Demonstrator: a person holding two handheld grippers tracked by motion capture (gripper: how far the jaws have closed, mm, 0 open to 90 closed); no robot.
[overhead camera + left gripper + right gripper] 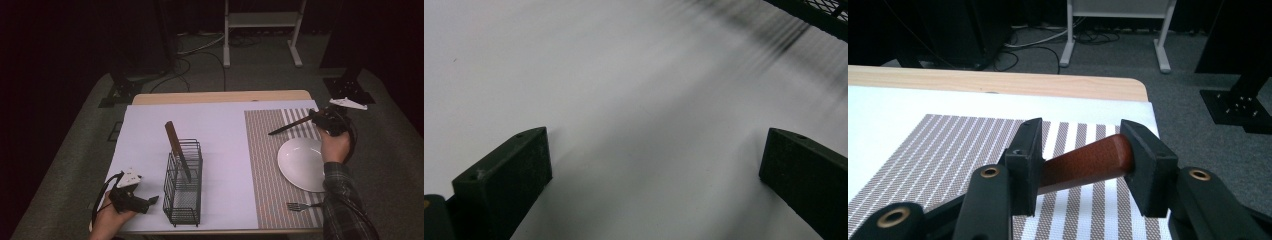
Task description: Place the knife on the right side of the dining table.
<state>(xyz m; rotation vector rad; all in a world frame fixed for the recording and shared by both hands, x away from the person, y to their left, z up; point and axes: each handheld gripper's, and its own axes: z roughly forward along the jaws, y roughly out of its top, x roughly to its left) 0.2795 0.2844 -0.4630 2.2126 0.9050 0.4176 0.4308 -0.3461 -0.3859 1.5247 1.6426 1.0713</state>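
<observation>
- Right gripper (1079, 162): jaws closed on the brown wooden handle of a knife (292, 124), clamped across the handle's end. In the high view the knife is held above the far part of the striped placemat (265, 165), blade pointing left and slightly down, beyond the white plate (302, 162).
- Left gripper (150, 201): jaws wide apart, nothing between them. It rests low on the white table cover (145, 130) at the near left, just beside the wire cutlery basket (184, 184).
- Basket contents: a second knife (177, 150) stands tilted in the basket, handle up. A fork (302, 206) lies on the placemat's near edge, below the plate.
- Step in hand, as judged: placing the held knife at the table setting, probably beside the plate.
- Method advice: lower the blade until it is level with the placemat before release; the present tilt would let the tip strike first and pivot.
- Keep the grip square on the handle; the hold sits near its end, so a quick swing could twist it.
- Set it parallel to the stripes, apart from the plate's rim, then open the jaws fully before withdrawing.
</observation>
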